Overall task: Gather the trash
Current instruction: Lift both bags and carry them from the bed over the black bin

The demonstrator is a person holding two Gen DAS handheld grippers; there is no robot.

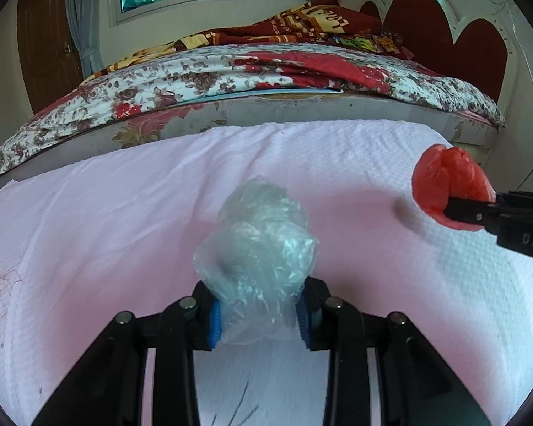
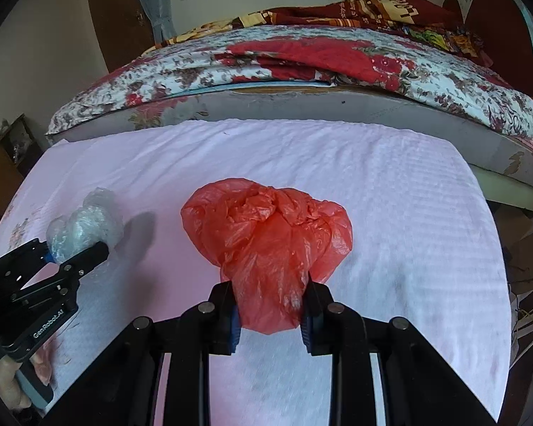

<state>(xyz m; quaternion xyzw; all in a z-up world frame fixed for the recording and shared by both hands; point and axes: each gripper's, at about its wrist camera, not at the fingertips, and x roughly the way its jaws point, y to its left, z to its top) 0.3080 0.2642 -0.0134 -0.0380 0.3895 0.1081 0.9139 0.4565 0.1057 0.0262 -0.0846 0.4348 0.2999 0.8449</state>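
The left tongs (image 1: 259,314) pinch a crumpled clear plastic bag (image 1: 257,259); the right tongs (image 2: 270,314) clamp a red plastic bag (image 2: 266,241), both apparently lifted above the pink-clothed table (image 2: 408,213). Light, soft, slippery film: best gripped at bunched folds.

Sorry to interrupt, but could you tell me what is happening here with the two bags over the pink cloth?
A person is collecting trash with a handheld claw in each hand. The left claw is shut on a crumpled clear plastic bag, and the right claw is shut on a crumpled red plastic bag. Both bags are held side by side over the pink cloth, in front of a bed with a floral cover.
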